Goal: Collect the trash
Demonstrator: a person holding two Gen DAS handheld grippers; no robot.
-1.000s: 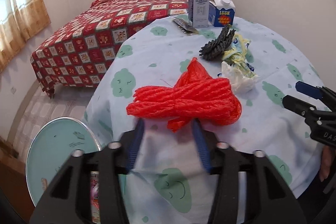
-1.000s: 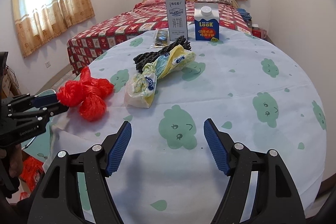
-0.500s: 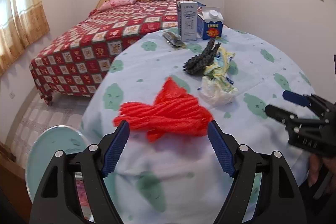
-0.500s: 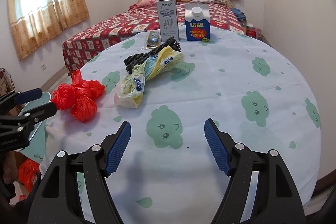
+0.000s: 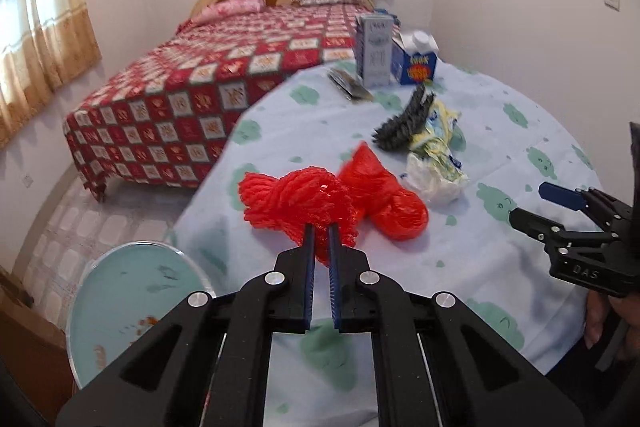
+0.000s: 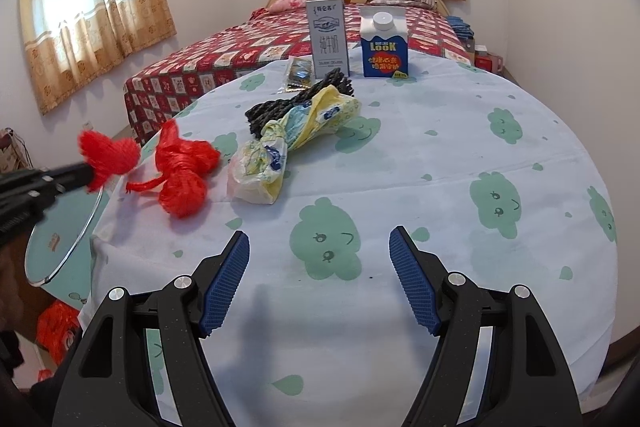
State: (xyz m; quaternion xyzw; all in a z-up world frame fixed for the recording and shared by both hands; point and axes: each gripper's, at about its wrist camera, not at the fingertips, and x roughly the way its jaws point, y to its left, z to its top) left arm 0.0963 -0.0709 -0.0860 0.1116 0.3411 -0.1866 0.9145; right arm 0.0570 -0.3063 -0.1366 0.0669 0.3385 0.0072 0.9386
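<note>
Left wrist view — left tongs (image 5: 321, 231) pinch the red mesh bundle (image 5: 294, 201); right tongs (image 6: 319, 277) spread wide, holding nothing.

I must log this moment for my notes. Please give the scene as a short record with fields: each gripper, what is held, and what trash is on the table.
left gripper: shut on the red mesh bundle, at the table's near-left edge
right gripper: open, holding nothing, above the tablecloth
red plastic bag: on the table, beside the mesh bundle
yellow-white plastic bag: lying mid-table
black mesh bundle: lying against the yellow-white bag
grey milk carton: upright at the far edge
blue carton: upright, right of the grey one
dark flat wrapper: lying by the grey carton
</note>
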